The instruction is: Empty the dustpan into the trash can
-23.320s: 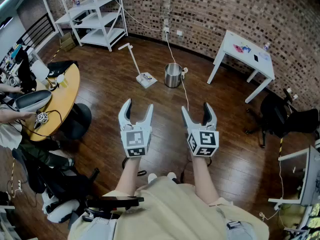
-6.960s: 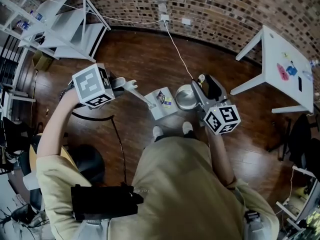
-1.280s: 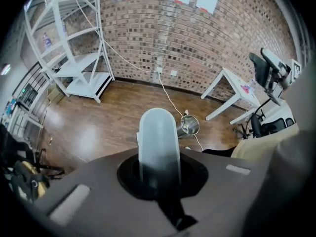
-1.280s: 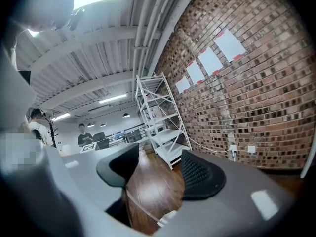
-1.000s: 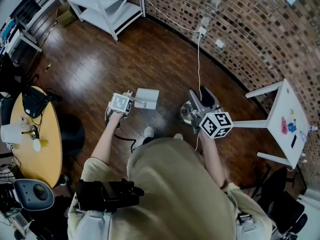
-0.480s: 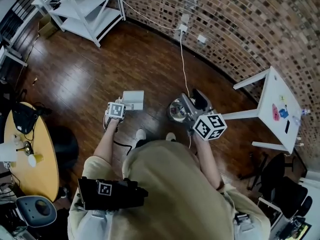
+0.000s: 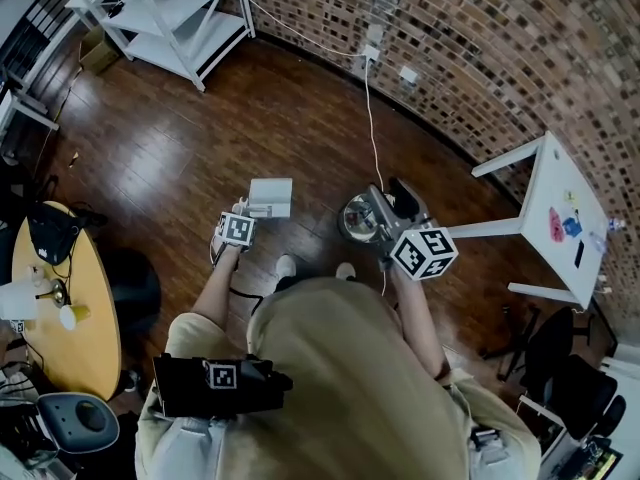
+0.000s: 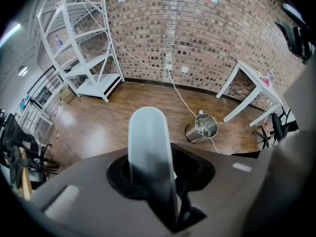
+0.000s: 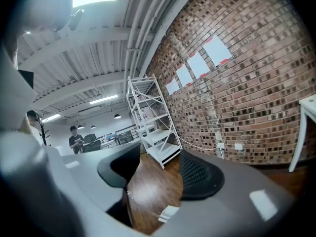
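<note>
The white dustpan (image 7: 270, 196) lies on the wood floor, its upright handle (image 8: 147, 142) standing between the jaws of my left gripper (image 7: 243, 210). Those jaws are opening, and dark gaps show on both sides of the handle. The metal trash can (image 7: 358, 218) stands just right of the dustpan, and the left gripper view shows it (image 8: 201, 128) further off. My right gripper (image 7: 388, 196) hovers by the can's far rim, pointing about level, its pads apart with nothing between them (image 9: 155, 174). Low in the right gripper view a white corner of the dustpan (image 9: 170, 213) shows.
A brick wall runs behind, with a cable (image 7: 368, 98) leading from a socket to the can. A white shelf rack (image 7: 160, 18) stands at the far left, a white table (image 7: 560, 218) at the right, a round yellow table (image 7: 60, 308) at the left. A person (image 9: 75, 137) stands far off.
My left gripper has sunk toward the floor with the dustpan handle, and the pan now rests flat. The right gripper has shifted slightly beside the can.
</note>
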